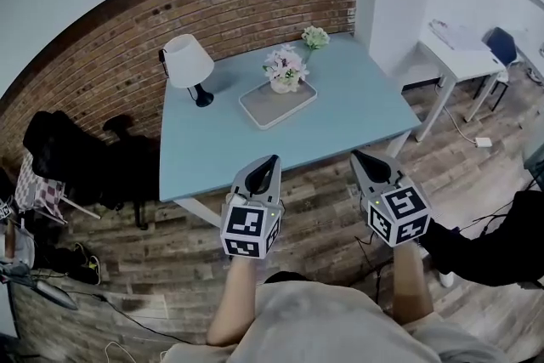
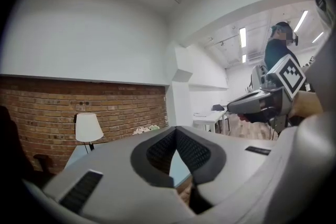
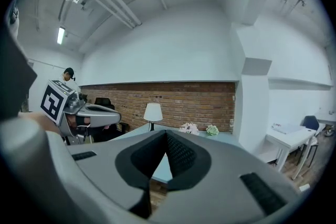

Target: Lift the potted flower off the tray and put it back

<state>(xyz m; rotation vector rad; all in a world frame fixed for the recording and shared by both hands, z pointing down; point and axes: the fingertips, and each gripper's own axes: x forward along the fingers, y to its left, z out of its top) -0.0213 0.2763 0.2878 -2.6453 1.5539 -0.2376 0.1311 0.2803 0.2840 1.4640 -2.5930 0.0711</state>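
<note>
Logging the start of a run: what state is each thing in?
potted flower: upright on the tray
tray: flat on the blue table
lamp: standing upright
left gripper: shut, empty
right gripper: shut, empty

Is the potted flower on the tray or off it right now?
On it: the potted flower stands upright inside the tray, near its far edge.
</note>
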